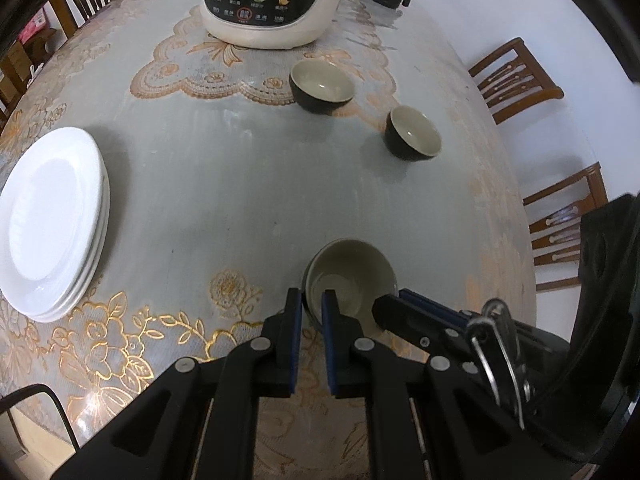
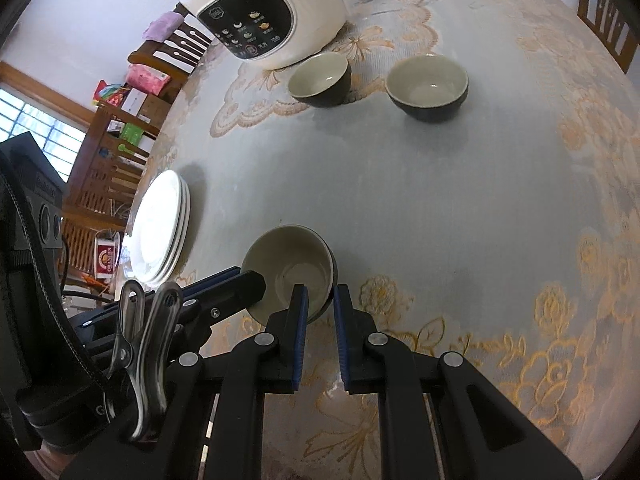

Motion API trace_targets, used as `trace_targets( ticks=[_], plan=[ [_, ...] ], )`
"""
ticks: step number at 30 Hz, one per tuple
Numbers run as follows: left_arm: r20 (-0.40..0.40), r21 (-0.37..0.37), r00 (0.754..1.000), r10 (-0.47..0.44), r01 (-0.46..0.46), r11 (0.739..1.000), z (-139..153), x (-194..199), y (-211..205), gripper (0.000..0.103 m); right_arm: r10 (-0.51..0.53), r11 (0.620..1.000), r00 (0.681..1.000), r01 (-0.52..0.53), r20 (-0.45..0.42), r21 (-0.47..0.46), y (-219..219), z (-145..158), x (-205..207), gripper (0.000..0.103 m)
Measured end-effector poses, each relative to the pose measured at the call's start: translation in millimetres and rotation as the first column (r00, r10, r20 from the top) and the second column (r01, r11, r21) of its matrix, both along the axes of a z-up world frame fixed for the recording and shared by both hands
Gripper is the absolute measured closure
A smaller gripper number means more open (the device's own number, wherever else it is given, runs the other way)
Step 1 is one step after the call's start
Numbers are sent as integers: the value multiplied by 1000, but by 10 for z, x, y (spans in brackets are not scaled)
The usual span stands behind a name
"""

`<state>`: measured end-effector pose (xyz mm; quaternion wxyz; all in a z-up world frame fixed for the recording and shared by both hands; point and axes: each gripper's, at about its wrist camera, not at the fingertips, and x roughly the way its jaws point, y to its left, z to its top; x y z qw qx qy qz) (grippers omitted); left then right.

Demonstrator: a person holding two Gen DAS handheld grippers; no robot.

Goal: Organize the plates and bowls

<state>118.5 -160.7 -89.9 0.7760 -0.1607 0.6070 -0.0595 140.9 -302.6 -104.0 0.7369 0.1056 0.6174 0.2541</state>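
- My left tongs (image 1: 312,304) pinch the near-left rim of the near bowl (image 1: 352,276), one pad inside and one outside; my right tongs (image 2: 320,298) pinch the opposite rim the same way, so both are clenched on that one bowl
- The bowl sits on the worktop (image 1: 224,184) near its front edge, well apart from the two other dark bowls (image 1: 322,86) by the rice cooker (image 1: 264,0); the white plate stack (image 1: 52,220) is off to the left
- With two rim grips, I judge that uneven lifting or pulling apart could tip the bowl or lever it out of one pad
- The glazed rim looks slick; a thin pinch may slide if I swing quickly
- Carrying it toward the far bowls, I could clip one against the cooker
- Nesting off-centre could chip a rim
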Motion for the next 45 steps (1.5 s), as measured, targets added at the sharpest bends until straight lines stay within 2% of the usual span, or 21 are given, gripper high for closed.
trace_targets(
  ticks=[15, 22, 24, 26, 32, 45],
  plan=[
    [-24, -20, 999, -33, 32, 999, -98, -156, 31, 94, -32, 999, 999, 32, -26, -24, 92, -77, -182, 87],
    [-8, -12, 999, -41, 41, 999, -78, -175, 50, 94, -48, 998, 999, 48, -13, -27, 116, -67, -217, 87],
    [-2, -3, 999, -46, 46, 999, -62, -181, 46, 93, -57, 998, 998, 56, -13, -22, 101, -67, -226, 86],
    [-1, 8, 999, -47, 47, 999, -48, -188, 51, 87, -63, 998, 998, 63, -8, -23, 92, -54, -229, 85],
    [-4, 42, 999, -33, 33, 999, -19, -194, 111, 76, -91, 995, 996, 91, 3, -28, 60, -16, -233, 77],
    [41, 70, 998, -43, 40, 997, 134, -228, 243, 69, -116, 992, 992, 118, 43, -39, 83, 124, -275, 67]
  ],
)
